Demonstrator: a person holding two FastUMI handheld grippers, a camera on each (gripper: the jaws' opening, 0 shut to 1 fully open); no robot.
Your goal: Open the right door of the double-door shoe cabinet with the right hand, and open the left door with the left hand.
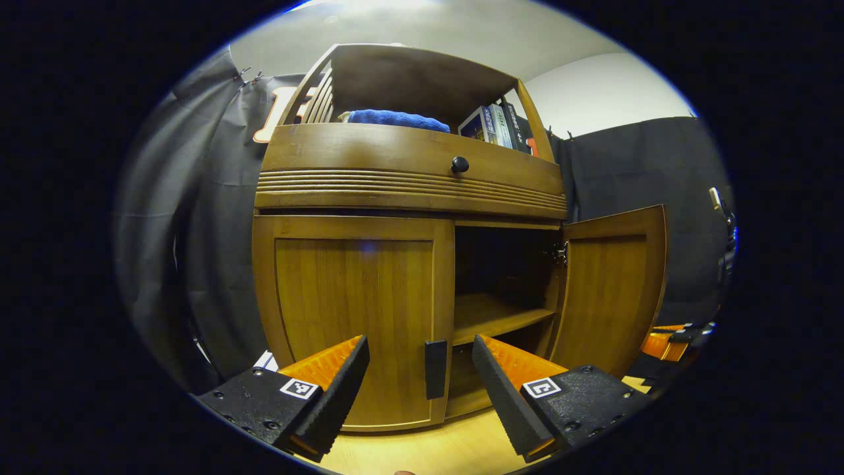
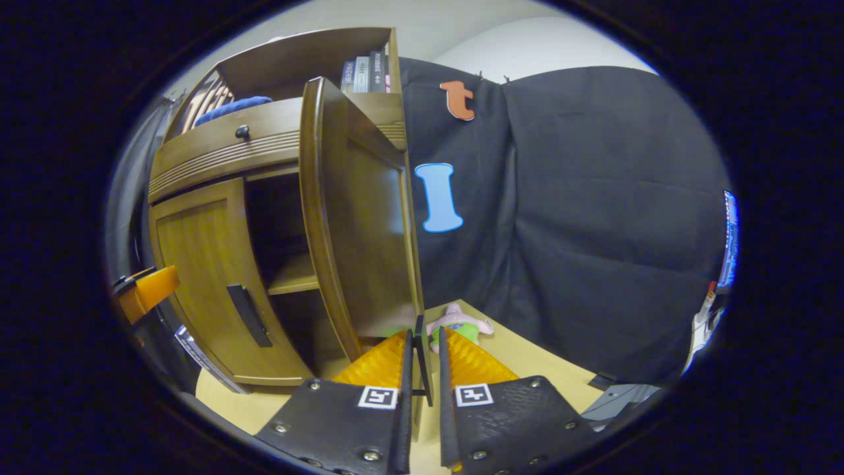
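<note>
Now the left door (image 1: 353,316) is shut, its dark handle (image 1: 435,368) standing upright at the door's inner edge, dead ahead between the 2 spread fingers of the left gripper (image 1: 422,359) and just beyond their tips, so a short push forward should bracket it; this gripper is the nearer by far. The right door (image 2: 359,224) already stands swung out, with the right gripper (image 2: 422,359) closed thin on that door's own handle (image 2: 420,356). Left gripper view gives the open bay and shelf (image 1: 498,316) head-on; right gripper view adds a small plush toy (image 2: 458,324) on the floor behind the open door.
</note>
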